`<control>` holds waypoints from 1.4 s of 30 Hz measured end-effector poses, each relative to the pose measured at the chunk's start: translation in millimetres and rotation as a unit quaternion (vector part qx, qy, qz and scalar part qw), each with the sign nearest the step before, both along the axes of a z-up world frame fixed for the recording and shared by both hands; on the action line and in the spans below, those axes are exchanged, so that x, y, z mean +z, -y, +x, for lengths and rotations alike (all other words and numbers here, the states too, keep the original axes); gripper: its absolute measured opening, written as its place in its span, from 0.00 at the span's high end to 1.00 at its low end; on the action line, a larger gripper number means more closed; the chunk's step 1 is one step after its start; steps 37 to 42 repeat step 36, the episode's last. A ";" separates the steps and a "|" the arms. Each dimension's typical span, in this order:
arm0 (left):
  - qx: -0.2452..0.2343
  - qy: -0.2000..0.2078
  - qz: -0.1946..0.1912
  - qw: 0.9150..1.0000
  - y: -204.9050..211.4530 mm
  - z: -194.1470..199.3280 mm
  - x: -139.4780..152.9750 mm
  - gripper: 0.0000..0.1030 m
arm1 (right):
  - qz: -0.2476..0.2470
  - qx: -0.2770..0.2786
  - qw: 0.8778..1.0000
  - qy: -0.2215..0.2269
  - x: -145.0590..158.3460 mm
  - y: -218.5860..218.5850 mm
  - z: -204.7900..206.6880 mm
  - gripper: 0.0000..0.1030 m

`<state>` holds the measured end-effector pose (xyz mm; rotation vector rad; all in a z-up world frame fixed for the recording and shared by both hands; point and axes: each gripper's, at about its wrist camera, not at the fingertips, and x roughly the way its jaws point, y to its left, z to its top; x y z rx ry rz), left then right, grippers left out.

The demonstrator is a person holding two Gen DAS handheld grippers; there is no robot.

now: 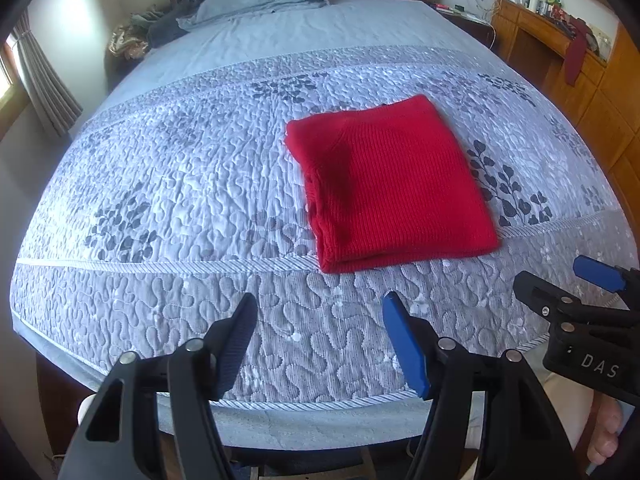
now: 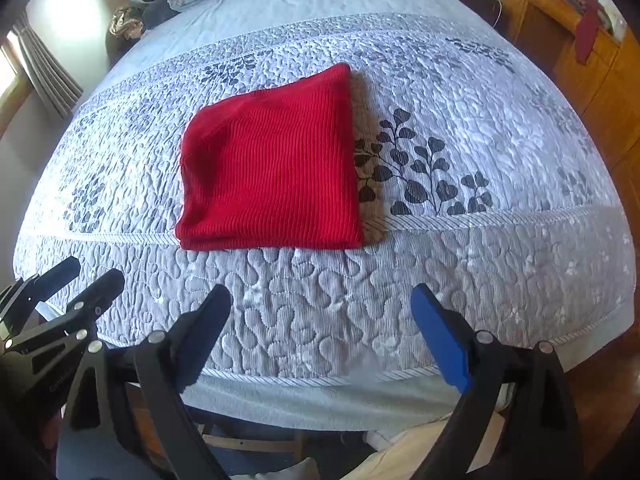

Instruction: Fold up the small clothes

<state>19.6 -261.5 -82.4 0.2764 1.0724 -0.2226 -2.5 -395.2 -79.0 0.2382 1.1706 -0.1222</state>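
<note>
Nearest the lens, the left gripper hangs with its jaws spread and empty over the quilted grey-blue bedspread; the right gripper is likewise wide open and holds nothing. The red ribbed knit garment — already folded into a flat, roughly square packet — lies ahead of both, touching neither. It sits forward-right of the left gripper and forward-left of the right (roughly between them, neither clearly nearer).
</note>
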 end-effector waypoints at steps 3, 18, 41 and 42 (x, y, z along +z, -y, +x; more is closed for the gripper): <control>-0.001 -0.002 0.000 1.000 0.8 -0.3 -0.6 0.36 | 0.001 0.000 1.000 -0.003 -2.2 -0.2 -0.3 0.12; -0.001 0.001 0.001 1.000 0.8 0.2 0.4 0.36 | 0.000 0.001 1.000 -0.004 -2.3 -2.9 0.5 0.12; -0.003 0.004 -0.001 1.000 -1.7 1.5 5.3 0.35 | 0.002 -0.003 1.000 -0.007 -2.7 -2.7 3.2 0.11; -0.003 0.004 -0.001 1.000 -1.7 1.5 5.3 0.35 | 0.002 -0.003 1.000 -0.007 -2.7 -2.7 3.2 0.11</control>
